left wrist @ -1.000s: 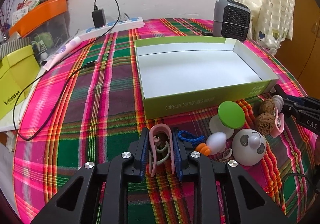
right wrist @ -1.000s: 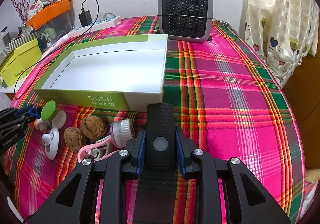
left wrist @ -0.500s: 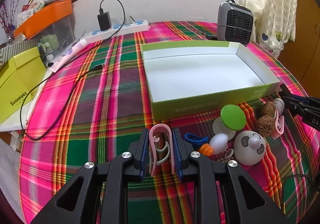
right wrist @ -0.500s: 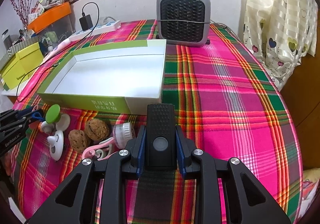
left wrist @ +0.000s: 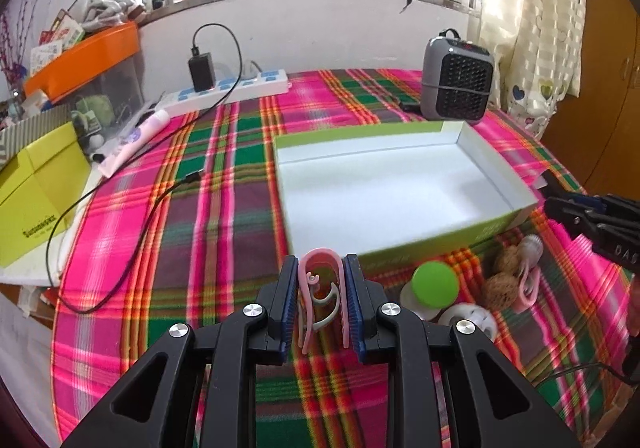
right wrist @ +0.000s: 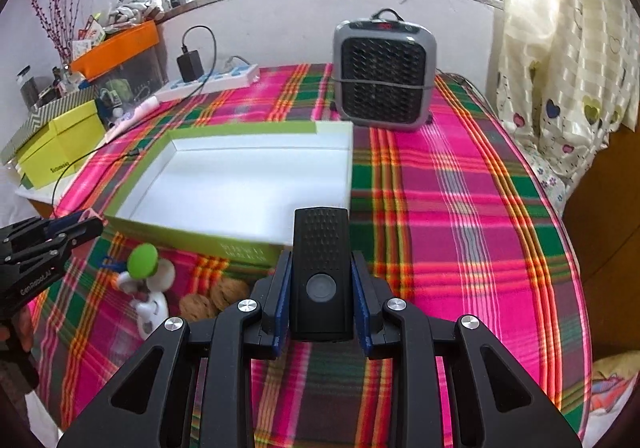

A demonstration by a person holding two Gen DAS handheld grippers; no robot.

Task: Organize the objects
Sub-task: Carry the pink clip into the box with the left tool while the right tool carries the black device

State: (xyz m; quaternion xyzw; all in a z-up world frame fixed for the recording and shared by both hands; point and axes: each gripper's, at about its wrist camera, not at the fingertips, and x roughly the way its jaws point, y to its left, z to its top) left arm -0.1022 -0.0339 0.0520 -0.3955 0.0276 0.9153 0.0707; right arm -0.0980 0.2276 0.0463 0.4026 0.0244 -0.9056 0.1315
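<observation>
A pink hair claw is clamped in the left gripper, a black remote in the right gripper. The green box is seen empty; walnuts remain by its near edge.

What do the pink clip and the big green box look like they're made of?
Pink clip: seemingly plastic, thin, smooth, slightly glossy loops held in the left gripper.
Green box: probably cardboard, with thin, straight folded walls, a matte white inside and a printed green outside.
</observation>
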